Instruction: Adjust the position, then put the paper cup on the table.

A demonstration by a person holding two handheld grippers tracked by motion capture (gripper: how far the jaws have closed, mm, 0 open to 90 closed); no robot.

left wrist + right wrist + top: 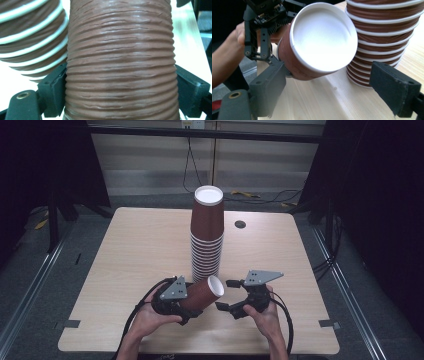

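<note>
Left tool [192, 306]: held in the person's left hand [150, 317] near the front edge of the surface; its two black jaws are closed on the sides of a single brown ribbed paper cup [202, 294]. In the left gripper view the jaws press against the cup's ribbed wall [120, 62] on both sides.

Single cup: lifted off the surface and lying tilted, its white-rimmed open mouth pointing up and toward the right tool, its base end inside the left tool. In the right gripper view the white inside of the cup [322, 37] faces the camera.

Right tool [226, 295]: held in the person's right hand [265, 317], just right of the cup's mouth; its jaws stand wide apart with nothing between them. In the right gripper view they frame the cup's mouth without touching it.

Tall stack of brown paper cups with white rims [206, 235]: stands upside down near the middle of the surface, just behind the two tools; the top cup's white base faces up. The held cup's rim is close beside the lower part of the stack [384, 37].

Pale wooden surface [135, 250]: a rectangular top with a small dark round hole [240, 224] to the right of the stack.
</note>
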